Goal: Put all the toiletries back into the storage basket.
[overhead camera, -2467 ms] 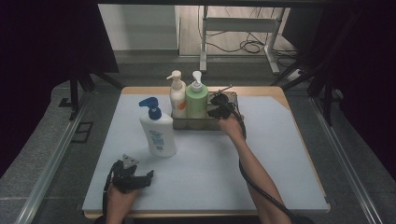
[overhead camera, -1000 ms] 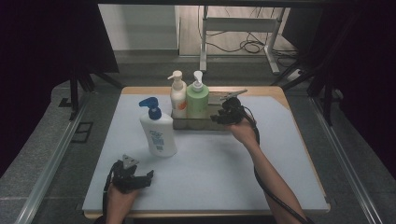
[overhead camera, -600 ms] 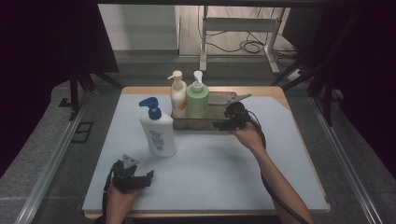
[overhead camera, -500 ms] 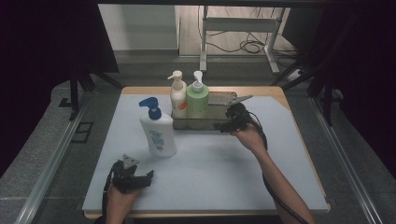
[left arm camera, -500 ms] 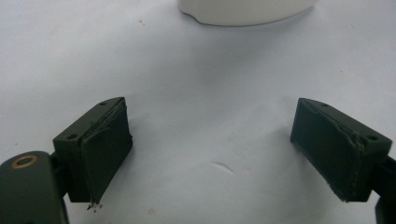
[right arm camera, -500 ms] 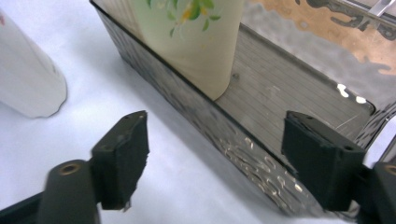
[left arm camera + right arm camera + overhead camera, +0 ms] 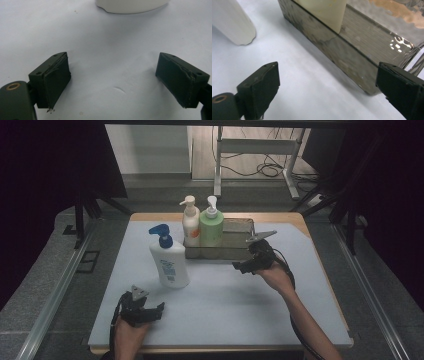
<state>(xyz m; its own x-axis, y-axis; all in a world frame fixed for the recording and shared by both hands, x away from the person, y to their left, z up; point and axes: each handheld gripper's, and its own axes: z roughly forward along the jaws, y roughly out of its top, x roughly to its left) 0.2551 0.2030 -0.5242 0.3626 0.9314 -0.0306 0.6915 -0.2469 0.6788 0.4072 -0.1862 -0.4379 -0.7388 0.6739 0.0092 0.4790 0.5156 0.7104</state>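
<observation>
Metal tray (image 7: 235, 251) just beside right gripper (image 7: 244, 266), jaws just opened wide, nothing between. Left gripper (image 7: 159, 309) wide open, nothing held.

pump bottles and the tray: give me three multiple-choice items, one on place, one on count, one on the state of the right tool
1. Where does the white bottle with the blue pump stand?
A. inside the tray
B. on the table mat left of the tray
C. in the left tool

2. How many bottles stand in the tray?
A. two
B. none
C. four

3. How is the right tool?
A. shut on a bottle
B. shut on the tray's rim
C. open, holding nothing

Answers:
1 B: in the high view it stands on the mat, outside the tray's left end.
2 A: the cream bottle and the green bottle stand in the tray's left part.
3 C: its jaws have just been opening and, in the right gripper view, stand wide apart with bare mat between them, just in front of the tray's wall.
</observation>
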